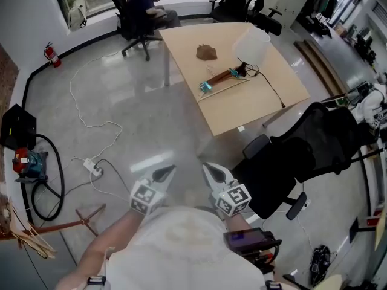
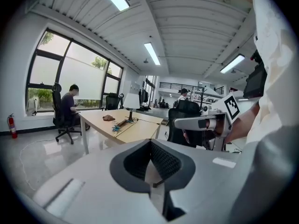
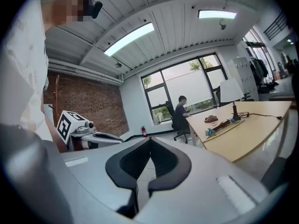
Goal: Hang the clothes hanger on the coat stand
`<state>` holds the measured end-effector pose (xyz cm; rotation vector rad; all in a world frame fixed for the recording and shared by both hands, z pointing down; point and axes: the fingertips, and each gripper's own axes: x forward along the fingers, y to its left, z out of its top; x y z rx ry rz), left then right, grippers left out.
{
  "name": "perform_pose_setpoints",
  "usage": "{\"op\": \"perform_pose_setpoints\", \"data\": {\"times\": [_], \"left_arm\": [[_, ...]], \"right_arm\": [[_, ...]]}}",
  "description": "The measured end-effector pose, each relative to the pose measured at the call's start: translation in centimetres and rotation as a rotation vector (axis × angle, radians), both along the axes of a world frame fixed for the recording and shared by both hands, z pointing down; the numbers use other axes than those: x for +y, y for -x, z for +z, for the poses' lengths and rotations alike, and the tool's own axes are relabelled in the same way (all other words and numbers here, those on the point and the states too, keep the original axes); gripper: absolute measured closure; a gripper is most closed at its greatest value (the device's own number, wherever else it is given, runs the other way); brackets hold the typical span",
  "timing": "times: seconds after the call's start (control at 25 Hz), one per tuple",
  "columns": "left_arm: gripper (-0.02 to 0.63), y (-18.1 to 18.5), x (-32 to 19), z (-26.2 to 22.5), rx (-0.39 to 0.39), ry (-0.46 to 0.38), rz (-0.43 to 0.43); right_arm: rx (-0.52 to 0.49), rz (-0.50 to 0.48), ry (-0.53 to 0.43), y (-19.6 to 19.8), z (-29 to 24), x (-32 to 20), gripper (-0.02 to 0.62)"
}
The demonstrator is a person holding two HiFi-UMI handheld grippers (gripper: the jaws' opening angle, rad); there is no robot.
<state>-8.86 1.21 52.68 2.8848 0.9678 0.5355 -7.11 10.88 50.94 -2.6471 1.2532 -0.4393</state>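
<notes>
A wooden clothes hanger [image 1: 222, 80] with teal clips lies on the light wood table [image 1: 266, 95] far ahead, beside a white lamp [image 1: 251, 44]. It also shows small in the left gripper view, hanger [image 2: 122, 123], and in the right gripper view, hanger [image 3: 223, 124]. The wooden coat stand [image 1: 75, 222] stands at the lower left, with pale wooden hangers [image 1: 27, 237] on it. My left gripper [image 1: 168, 170] [image 2: 150, 141] and right gripper [image 1: 208, 167] [image 3: 150, 139] are side by side close to my body, over the floor. Both are shut and hold nothing.
A black office chair [image 1: 302, 156] stands just to my right. A person sits on a chair [image 1: 140, 17] at the far window. A white cable and power strip [image 1: 94, 167], a black hose [image 1: 51, 180] and a fire extinguisher [image 1: 51, 54] are on the floor to the left.
</notes>
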Motion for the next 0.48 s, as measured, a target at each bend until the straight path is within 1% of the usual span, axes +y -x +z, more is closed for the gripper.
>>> {"op": "perform_pose_setpoints", "data": {"times": [0.24, 0.48], "left_arm": [[0.604, 0.3, -0.7, 0.2, 0.005, 0.007, 0.009], [0.604, -0.1, -1.6, 0.7, -0.008, 0.010, -0.014]], "right_arm": [[-0.001, 0.011, 0.021, 0.7, 0.4, -0.6, 0.581], [-0.007, 0.004, 0.035, 0.2, 0.4, -1.3, 0.581]]}}
